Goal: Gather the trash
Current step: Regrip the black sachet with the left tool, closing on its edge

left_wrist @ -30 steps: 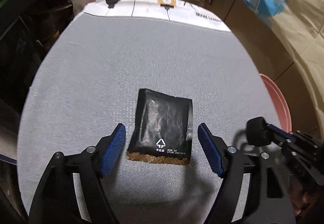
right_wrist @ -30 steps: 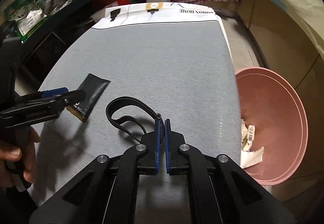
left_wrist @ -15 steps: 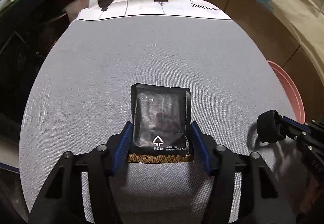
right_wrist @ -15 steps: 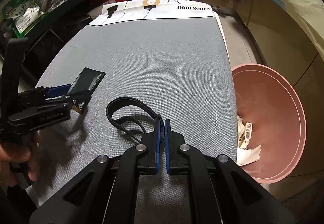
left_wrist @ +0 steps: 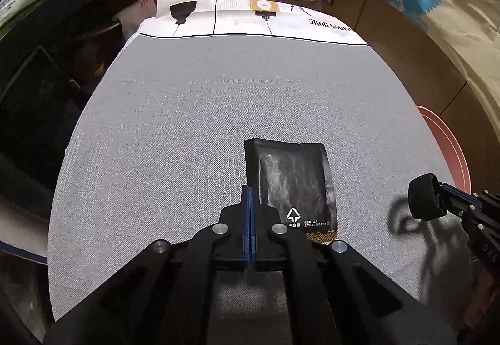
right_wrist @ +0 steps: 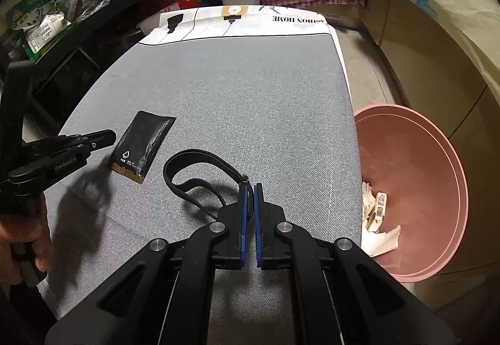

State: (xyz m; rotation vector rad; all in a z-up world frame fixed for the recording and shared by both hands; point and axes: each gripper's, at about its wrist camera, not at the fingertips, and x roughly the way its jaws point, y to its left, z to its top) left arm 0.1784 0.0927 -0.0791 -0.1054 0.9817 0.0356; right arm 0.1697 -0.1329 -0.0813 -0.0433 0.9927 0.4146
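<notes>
- I count one black foil sachet (left_wrist: 292, 185), one black strap loop (right_wrist: 200, 170), one pink basin (right_wrist: 437, 176) and my two grippers.
- My left gripper (left_wrist: 249, 192) has its blue pads pressed flat together with nothing between them; the sachet lies just to their right on the grey woven cloth (left_wrist: 203, 114), flat, its gold-patterned edge towards me.
- My right gripper (right_wrist: 250, 189) is clamped on the strap's end, the loop curling left across the cloth.
- Only the right view shows the inside of the basin, beside the table's right edge and lower, with crumpled white paper scraps (right_wrist: 378, 220) in it; the left view catches just its rim (left_wrist: 450, 145).
- The right view also shows my hand (right_wrist: 22, 239) on the left tool's handle.
- The sachet is rectangular, glossy and wrinkled; the strap looks matte.
</notes>
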